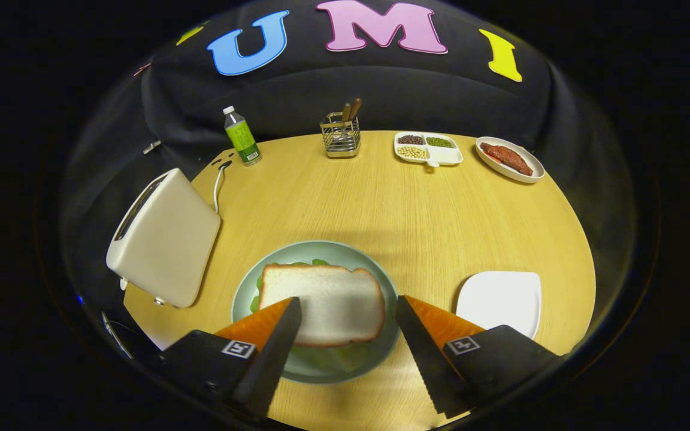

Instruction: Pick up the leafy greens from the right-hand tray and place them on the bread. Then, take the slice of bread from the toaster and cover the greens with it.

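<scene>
I see my claw (345, 317) spread wide, gripping nothing. Between its fingers, the white square bread slice (324, 302) lies on the leafy greens (327, 358) on the round pale-green plate (243, 293). I think the job looks done. The cream toaster (162, 239) stands nearby on the wooden counter (381, 197).

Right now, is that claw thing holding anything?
Gripper: open, holding nothing; its fingers are spread to either side of the bread slice on the plate.
</scene>
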`<action>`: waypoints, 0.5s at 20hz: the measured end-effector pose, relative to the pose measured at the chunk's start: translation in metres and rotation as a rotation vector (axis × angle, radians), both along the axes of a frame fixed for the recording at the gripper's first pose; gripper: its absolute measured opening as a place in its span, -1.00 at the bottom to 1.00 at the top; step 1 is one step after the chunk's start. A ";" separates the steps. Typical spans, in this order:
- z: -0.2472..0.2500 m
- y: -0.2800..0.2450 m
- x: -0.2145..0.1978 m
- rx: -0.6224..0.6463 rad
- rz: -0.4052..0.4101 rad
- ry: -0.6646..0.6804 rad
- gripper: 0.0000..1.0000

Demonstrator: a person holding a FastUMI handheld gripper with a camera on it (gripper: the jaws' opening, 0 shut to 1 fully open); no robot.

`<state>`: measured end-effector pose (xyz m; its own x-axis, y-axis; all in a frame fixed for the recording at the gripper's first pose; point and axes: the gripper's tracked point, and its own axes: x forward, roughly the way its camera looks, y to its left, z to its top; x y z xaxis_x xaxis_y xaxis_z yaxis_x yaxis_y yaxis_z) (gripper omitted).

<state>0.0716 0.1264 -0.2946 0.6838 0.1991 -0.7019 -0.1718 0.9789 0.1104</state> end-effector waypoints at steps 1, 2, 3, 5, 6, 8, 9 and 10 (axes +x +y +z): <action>0.006 -0.003 0.000 -0.009 -0.002 -0.017 0.99; 0.014 -0.006 -0.001 -0.014 -0.003 -0.036 0.99; 0.023 -0.008 -0.001 -0.017 -0.004 -0.059 0.98; 0.045 -0.014 -0.003 -0.018 -0.005 -0.113 0.98; 0.057 -0.018 -0.004 -0.020 -0.005 -0.140 0.98; 0.083 -0.027 -0.006 -0.021 -0.005 -0.193 0.98; 0.098 -0.032 -0.005 -0.017 -0.008 -0.226 0.98; 0.116 -0.036 -0.003 -0.011 -0.014 -0.268 0.98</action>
